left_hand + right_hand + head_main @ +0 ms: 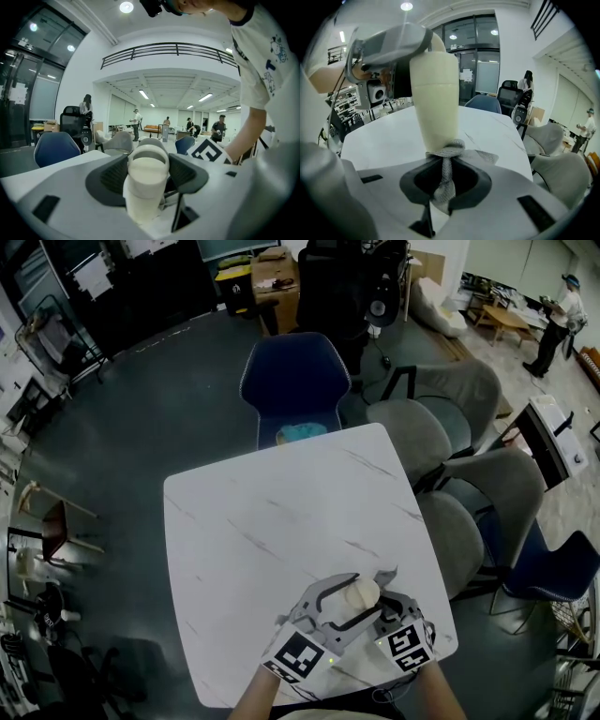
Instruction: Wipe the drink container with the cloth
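Left gripper (147, 174) had its jaws clamped wide across the cup (435, 93), pads on both sides of the body just below the rim, holding it over the near edge of the desk (281, 521). Right gripper (445, 180) had its jaws pinched together on the cloth (485, 157), with the bunched end touching the cup's base. The cup looked like light, smooth, stiff plastic, so it would likely twist or slip under wiping force. Mid-body grip seemed right; I'd keep the strokes light. The cloth was limp mesh and needed a short pinch near the working end.
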### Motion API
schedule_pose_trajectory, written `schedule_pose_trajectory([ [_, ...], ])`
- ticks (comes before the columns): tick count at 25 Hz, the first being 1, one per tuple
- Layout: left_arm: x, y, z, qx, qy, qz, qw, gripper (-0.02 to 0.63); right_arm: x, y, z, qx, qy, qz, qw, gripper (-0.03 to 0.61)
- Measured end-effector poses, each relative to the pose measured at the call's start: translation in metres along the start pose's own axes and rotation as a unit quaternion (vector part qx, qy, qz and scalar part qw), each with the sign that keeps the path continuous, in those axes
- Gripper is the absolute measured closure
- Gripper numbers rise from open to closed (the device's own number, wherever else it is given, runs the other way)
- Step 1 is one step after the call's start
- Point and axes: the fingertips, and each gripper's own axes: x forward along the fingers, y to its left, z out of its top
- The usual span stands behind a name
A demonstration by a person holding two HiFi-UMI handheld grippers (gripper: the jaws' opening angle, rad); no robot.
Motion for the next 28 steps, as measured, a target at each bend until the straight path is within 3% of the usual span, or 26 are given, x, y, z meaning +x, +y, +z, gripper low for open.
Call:
schedule_pose_trajectory([
  [7,-0.002,-0.002,-0.002,0.013,0.016,-0.063,0.9978,0.334,-0.026,-0.002,0.03,-0.048,-0.032,0.028,0.998,0.528],
  [16,0.0,-0.004,-0.003,0.038,0.033,-0.125,0.991,0.336,-0.057,-0.009,0.07,-0.114,-0.059,0.028,0.991,0.528],
  [28,-0.004,-0.005,-0.005,0.058,0.052,-0.202,0.9763,0.336,-0.061,-0.011,0.083,-0.131,-0.068,0.037,0.988,0.528],
])
